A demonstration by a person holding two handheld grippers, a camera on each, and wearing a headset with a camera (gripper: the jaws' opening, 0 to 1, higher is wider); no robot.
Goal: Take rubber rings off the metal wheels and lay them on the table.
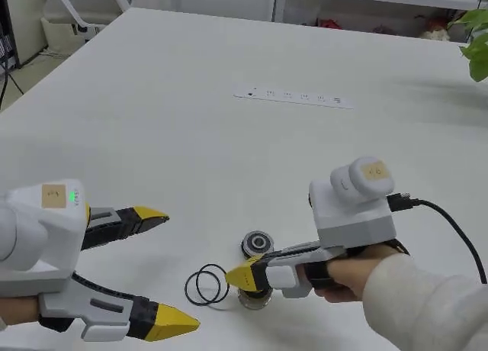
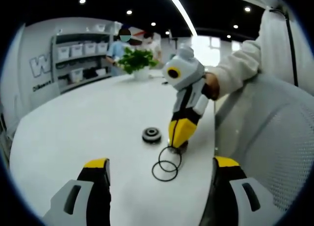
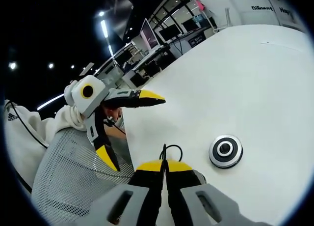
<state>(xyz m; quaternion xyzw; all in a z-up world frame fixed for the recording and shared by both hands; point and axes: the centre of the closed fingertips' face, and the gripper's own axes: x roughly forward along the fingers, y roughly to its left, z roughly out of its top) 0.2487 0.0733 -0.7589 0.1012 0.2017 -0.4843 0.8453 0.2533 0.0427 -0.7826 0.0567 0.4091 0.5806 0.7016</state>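
My right gripper (image 1: 235, 276) (image 3: 166, 163) is shut, its yellow tips pinching the edge of a thin black rubber ring (image 1: 216, 283) (image 3: 172, 149). That ring lies overlapped with a second one (image 1: 200, 288) (image 2: 165, 170) on the white table (image 1: 229, 152). Just under the right jaws stands a bare silver wheel (image 1: 255, 298) (image 2: 182, 147). A second metal wheel (image 1: 257, 243) (image 2: 151, 134) (image 3: 225, 151), still wearing black rubber, sits slightly farther back. My left gripper (image 1: 171, 268) (image 2: 161, 162) is open wide to the left of the rings, holding nothing.
A white power strip (image 1: 293, 97) lies flat on the far middle of the table. The right gripper's black cable (image 1: 454, 225) trails off to the right. A green plant (image 1: 476, 42) stands at the far right edge, and a chair (image 1: 84, 8) beyond the far left corner.
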